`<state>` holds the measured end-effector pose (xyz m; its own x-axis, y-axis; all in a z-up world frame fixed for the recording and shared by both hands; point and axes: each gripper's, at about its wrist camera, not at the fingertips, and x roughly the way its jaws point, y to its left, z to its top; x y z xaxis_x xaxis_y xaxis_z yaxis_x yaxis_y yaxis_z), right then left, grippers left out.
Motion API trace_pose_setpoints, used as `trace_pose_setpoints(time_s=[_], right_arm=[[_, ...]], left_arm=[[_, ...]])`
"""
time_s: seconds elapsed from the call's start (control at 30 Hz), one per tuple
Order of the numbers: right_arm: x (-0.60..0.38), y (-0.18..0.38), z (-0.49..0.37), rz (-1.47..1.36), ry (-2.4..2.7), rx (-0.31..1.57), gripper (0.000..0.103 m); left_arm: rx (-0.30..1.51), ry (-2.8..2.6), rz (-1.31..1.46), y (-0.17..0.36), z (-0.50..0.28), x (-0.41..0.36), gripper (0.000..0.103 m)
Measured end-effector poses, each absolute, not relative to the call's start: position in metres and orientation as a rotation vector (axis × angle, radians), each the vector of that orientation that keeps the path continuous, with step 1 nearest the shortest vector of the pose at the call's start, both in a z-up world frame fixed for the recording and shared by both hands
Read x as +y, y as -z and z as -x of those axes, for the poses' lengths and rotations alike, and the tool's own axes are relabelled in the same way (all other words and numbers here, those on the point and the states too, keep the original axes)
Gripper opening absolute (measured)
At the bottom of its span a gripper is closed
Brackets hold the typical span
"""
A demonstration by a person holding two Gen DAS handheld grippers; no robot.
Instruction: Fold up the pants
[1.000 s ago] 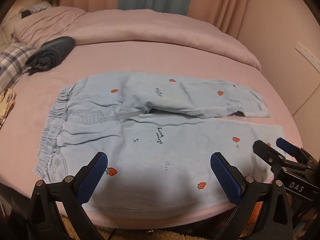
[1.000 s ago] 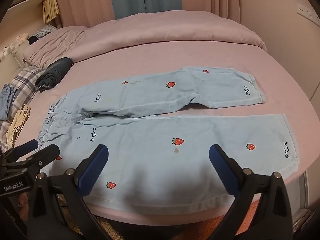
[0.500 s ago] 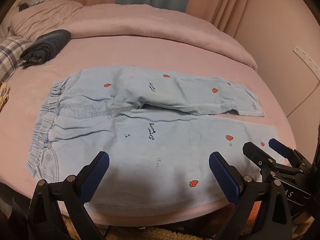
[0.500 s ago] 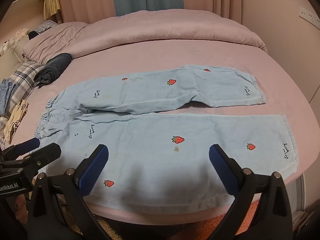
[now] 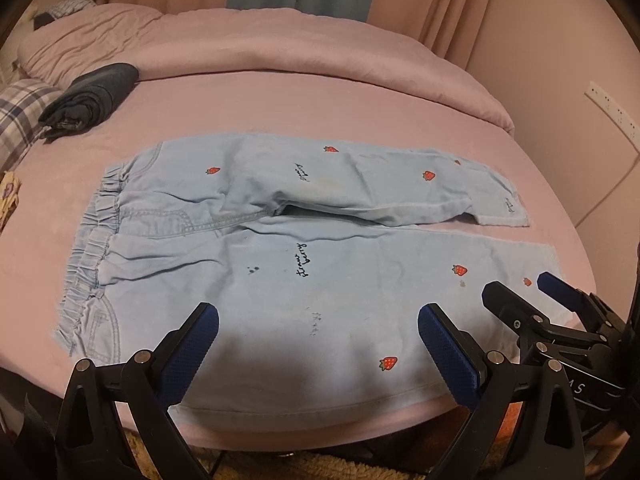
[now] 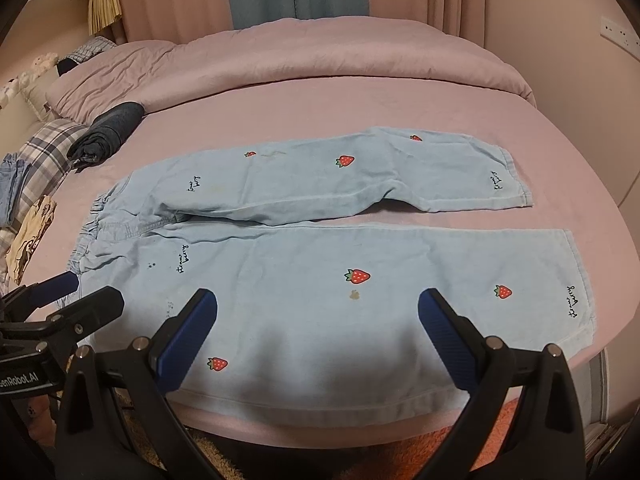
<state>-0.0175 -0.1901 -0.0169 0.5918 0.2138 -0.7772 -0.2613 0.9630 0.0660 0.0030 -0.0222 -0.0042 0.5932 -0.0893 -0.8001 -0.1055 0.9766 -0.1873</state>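
On the pink bedsheet (image 5: 280, 112) in front of you, the pants (image 5: 320, 280) lay flat and unfolded: soft pale-blue denim, printed with small red strawberries and dark script lettering, the gathered elastic waistband (image 5: 90, 248) ruffled at the left and both legs running to the right. The nearer leg spread wide and smooth along the bed's near edge, while the farther leg (image 6: 360, 176) was narrower and creased, its hem apart from the nearer one. Your left gripper (image 5: 318, 340) hovered above the nearer leg with its ribbed blue pads (image 5: 192, 354) spread wide, holding nothing. Your right gripper (image 6: 318, 330) was likewise wide open over the same leg, nearer the hem, and empty. Beyond the waistband, a dark rolled garment (image 5: 90, 100) sat beside a plaid cloth (image 5: 18, 114), and a rumpled pink duvet (image 6: 300, 52) bulged along the far side.
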Motion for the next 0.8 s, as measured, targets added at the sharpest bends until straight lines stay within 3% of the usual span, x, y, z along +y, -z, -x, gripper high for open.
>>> trace_pose_setpoints(time_s=[0.8], right_arm=[[-0.1855, 0.0181, 0.0195, 0.064, -0.284, 0.903, 0.101]], left_arm=[[0.938, -0.02, 0.218, 0.0028, -0.0007, -0.0191, 0.101]])
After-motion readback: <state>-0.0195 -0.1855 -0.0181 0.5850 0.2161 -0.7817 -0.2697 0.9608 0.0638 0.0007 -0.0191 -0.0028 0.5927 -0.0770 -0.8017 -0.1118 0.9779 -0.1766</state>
